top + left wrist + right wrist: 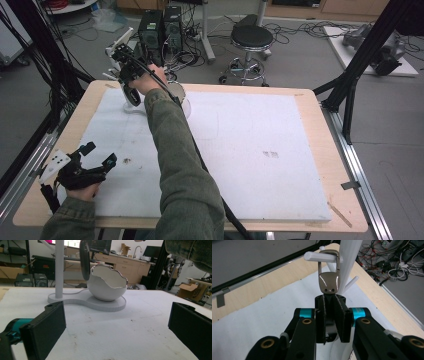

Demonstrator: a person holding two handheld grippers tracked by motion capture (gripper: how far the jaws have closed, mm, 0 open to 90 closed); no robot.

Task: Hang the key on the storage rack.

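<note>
Fingers [323,320] pinch strap below clasp [329,282], peg-hung.

Lab/workshop: black frame struts [365,55] at frame edges, cable tangle [295,29] on floor upper centre, computer towers [161,27], rolling stool [251,42].

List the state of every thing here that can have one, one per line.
Right claw: shut on the strap below the metal clip.
Metal clip: looped over a white peg of the stand, hanging.
Left claw: open, holding nothing, low over the white mat.
White bowl: upright on the stand base, wavy rim up.
White stand post: upright.
</note>
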